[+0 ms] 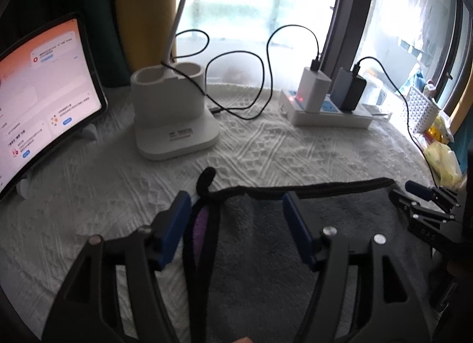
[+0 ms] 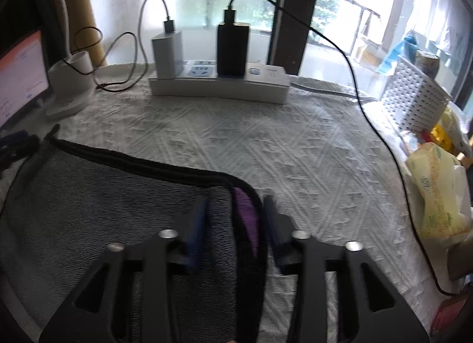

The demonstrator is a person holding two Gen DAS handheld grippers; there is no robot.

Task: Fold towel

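Note:
A grey towel [image 1: 260, 248] with a black hem and a purple underside lies folded on the white textured tablecloth [image 1: 118, 189]. My left gripper [image 1: 236, 213] is open, its blue fingers astride the towel's left folded edge, where a black hanging loop [image 1: 205, 180] sticks out. The towel also shows in the right wrist view [image 2: 97, 195]. My right gripper [image 2: 233, 218] is open around the towel's right folded edge, where purple [image 2: 245, 213] shows. The right gripper appears at the right edge of the left wrist view [image 1: 425, 201].
A tablet [image 1: 44, 100] stands at the left, and a white lamp base [image 1: 171, 112] behind the towel. A power strip [image 2: 218, 84] with chargers and black cables sits at the back. A white perforated basket [image 2: 414, 100] and yellow packets [image 2: 437, 189] are at the right.

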